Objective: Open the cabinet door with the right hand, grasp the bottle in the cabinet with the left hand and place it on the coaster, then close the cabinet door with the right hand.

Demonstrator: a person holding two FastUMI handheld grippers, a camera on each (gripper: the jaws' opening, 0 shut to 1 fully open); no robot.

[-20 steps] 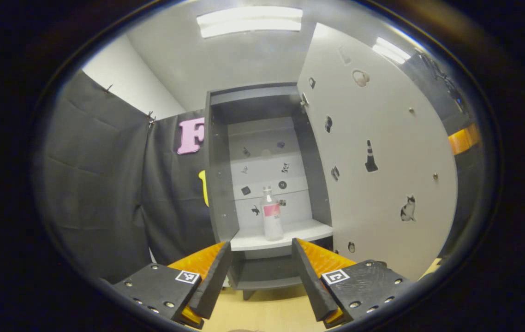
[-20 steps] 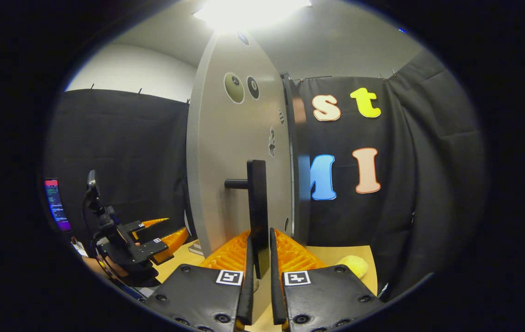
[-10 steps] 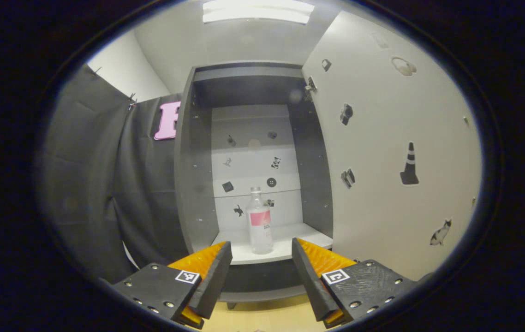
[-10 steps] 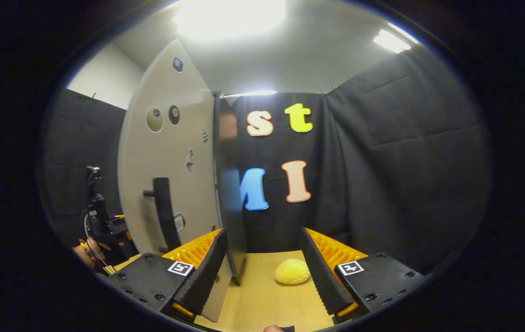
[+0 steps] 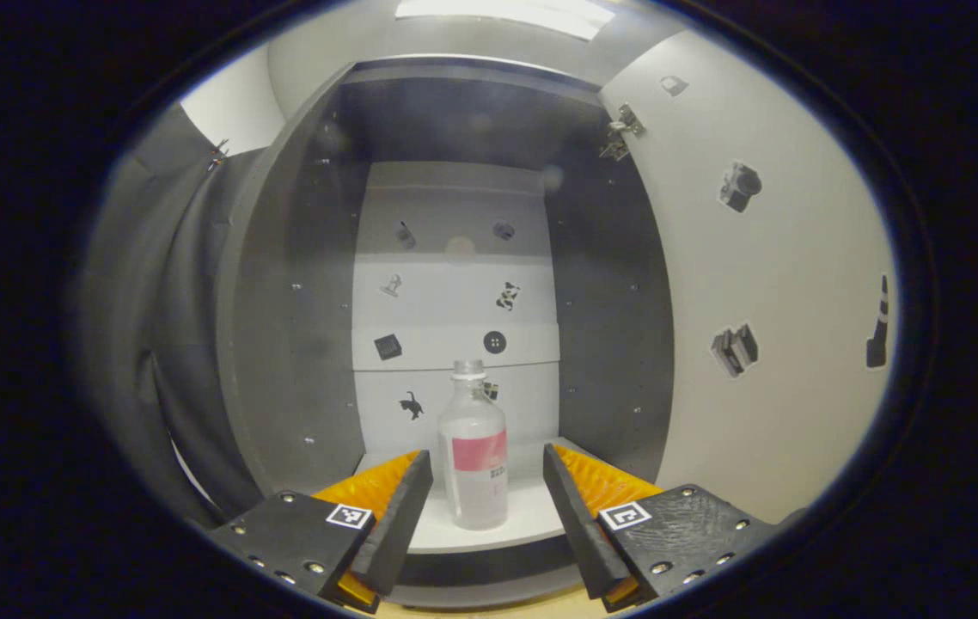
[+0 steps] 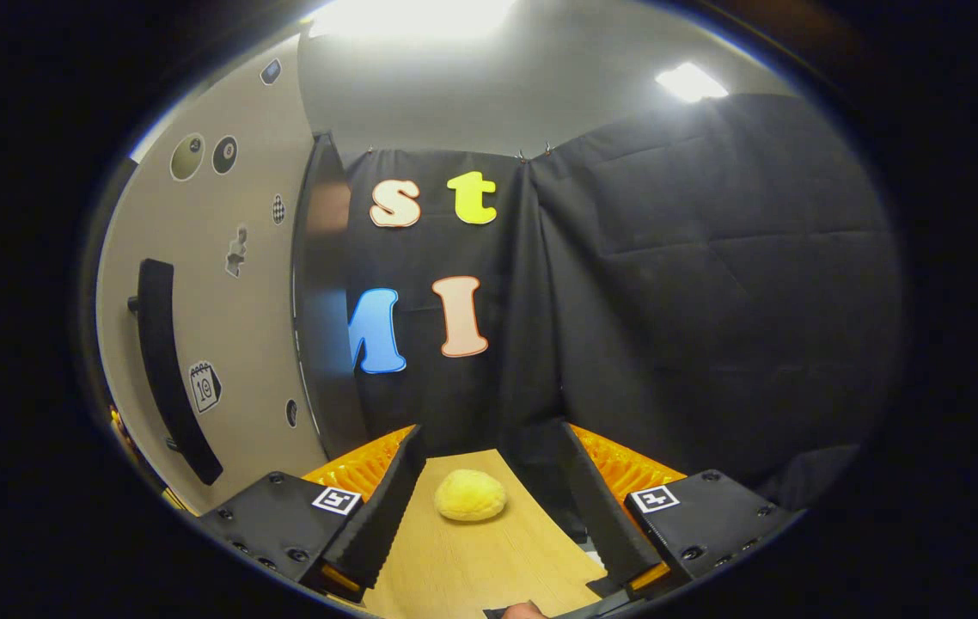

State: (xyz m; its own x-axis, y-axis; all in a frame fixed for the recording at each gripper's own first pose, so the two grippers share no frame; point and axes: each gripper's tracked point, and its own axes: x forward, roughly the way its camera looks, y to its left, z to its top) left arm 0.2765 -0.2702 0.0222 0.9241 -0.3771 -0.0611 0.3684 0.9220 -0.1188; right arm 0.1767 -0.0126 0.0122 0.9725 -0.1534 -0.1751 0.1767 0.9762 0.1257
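Note:
In the left gripper view a clear bottle [image 5: 473,460] with a pink label stands upright on the white shelf [image 5: 532,520] of the open grey cabinet [image 5: 291,327]. My left gripper [image 5: 485,507] is open right in front of the bottle, its fingers on either side and apart from it. The cabinet door [image 5: 764,284] hangs open to the right. In the right gripper view my right gripper [image 6: 489,499] is open with nothing between its fingers, off to the right of the door [image 6: 214,344] and its dark handle [image 6: 164,361].
A yellow round lump [image 6: 470,496] lies on the wooden table [image 6: 489,559] ahead of the right gripper. Black cloth walls stand behind and to the right. A fingertip [image 6: 523,610] shows at the bottom edge.
My left gripper moved forward up to the bottle. My right gripper let go of the door handle, opened and swung away to the right.

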